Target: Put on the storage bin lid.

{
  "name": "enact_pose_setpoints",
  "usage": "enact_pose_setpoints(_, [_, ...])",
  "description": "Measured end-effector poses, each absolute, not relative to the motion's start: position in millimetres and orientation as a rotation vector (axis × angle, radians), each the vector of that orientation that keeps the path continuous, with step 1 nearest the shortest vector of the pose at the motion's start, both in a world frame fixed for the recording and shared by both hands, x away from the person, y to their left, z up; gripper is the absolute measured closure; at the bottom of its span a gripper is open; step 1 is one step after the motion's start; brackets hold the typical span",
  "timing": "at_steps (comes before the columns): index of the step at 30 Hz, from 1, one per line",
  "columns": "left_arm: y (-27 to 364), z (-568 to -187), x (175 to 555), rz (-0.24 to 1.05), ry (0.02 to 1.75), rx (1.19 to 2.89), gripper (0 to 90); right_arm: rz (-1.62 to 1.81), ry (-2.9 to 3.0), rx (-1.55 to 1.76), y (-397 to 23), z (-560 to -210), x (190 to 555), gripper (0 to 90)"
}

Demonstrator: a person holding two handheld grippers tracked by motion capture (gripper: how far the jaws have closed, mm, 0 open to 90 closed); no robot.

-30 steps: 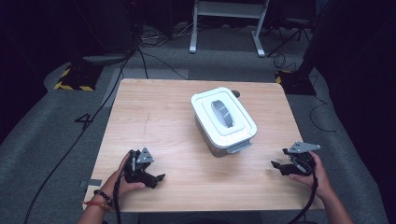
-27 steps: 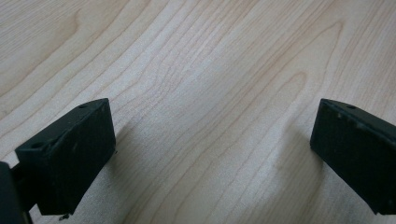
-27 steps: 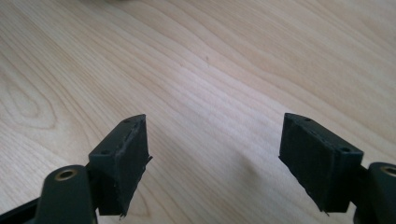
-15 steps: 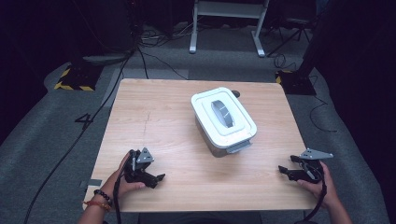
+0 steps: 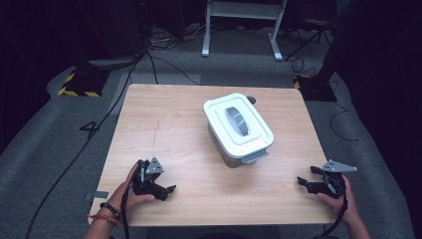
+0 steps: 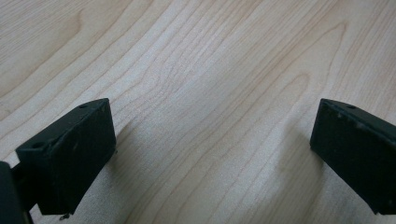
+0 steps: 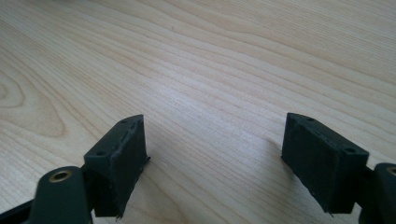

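A white lidded box [image 5: 238,127] with a grey handle on its lid stands a little right of the wooden table's [image 5: 169,124] middle, lid on. My left gripper [image 5: 169,190] rests near the front left edge, held by a hand with a bead bracelet. Its jaws stand wide apart over bare wood in the left gripper view [image 6: 212,149]. My right gripper [image 5: 301,181] lies near the front right corner, jaws pointing left. They are open with nothing between them in the right gripper view [image 7: 212,158].
The table stands on grey carpet. Cables [image 5: 149,55] trail across the floor behind it. A white metal stand [image 5: 244,25] is at the back, and yellow-black striped tape [image 5: 77,92] marks the floor at the left.
My right gripper has moved down and to the right, toward the table's front right corner. The left gripper and the box have stayed put.
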State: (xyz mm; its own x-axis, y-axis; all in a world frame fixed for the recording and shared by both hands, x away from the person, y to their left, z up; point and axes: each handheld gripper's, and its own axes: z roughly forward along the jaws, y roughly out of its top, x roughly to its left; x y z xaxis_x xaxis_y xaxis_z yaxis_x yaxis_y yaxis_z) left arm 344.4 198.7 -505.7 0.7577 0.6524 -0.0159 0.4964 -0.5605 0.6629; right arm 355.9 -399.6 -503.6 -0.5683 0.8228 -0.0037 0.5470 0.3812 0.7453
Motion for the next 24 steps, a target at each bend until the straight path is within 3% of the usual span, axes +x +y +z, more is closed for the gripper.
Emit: enact_pose_setpoints(24, [199.4,-505.8,343.6,0.303,0.86,2.284,0.4,1.013,2.266,1.197,-399.8,-503.6,356.0,22.4])
